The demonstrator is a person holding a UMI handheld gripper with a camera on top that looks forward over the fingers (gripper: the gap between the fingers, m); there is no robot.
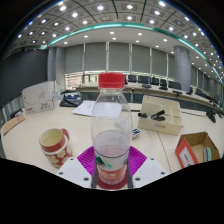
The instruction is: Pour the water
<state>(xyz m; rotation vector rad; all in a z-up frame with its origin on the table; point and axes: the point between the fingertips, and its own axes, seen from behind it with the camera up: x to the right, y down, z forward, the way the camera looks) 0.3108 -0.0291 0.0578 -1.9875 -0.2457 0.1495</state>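
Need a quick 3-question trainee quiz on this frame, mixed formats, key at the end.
1. True or false: the red cap is on the water bottle.
2. The mug stands: A) behind the bottle, B) beside the bottle on the table, apart from it, C) on top of the clear box.
3. Fill in: the gripper has the bottle standing between its ____ pads.

Key: 1 true; 2 B; 3 magenta. Whether the pads actually press on the bottle cannot be told from this view.
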